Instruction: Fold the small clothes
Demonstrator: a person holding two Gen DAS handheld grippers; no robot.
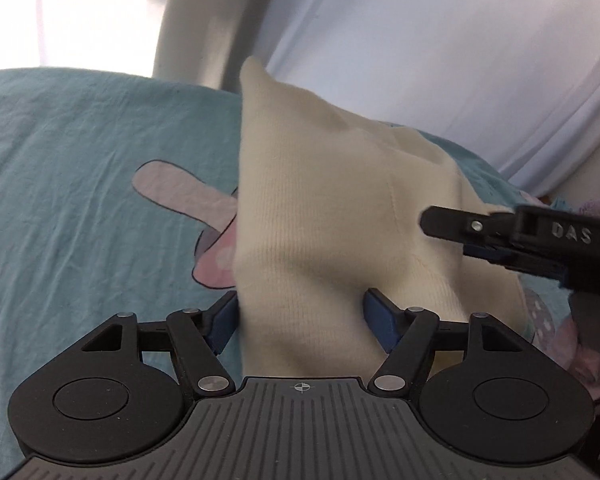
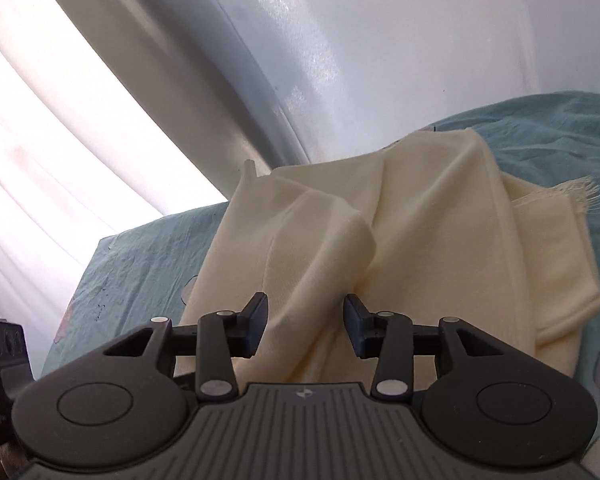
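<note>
Lying on teal sheet (image 2: 140,264): cream garment (image 2: 340,232), rumpled, between both hand-held grippers.

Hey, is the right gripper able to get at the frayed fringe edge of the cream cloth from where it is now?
Probably yes. The right gripper has its jaws apart around a fold of the cream cloth. The fringe lies exposed on the teal sheet, farther off to its right, nothing covering it.

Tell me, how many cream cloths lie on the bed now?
1. The cream cloth lies crumpled on the teal bedsheet, passing between the fingers of both the left gripper and the right gripper. Others may be hidden outside these views.
</note>
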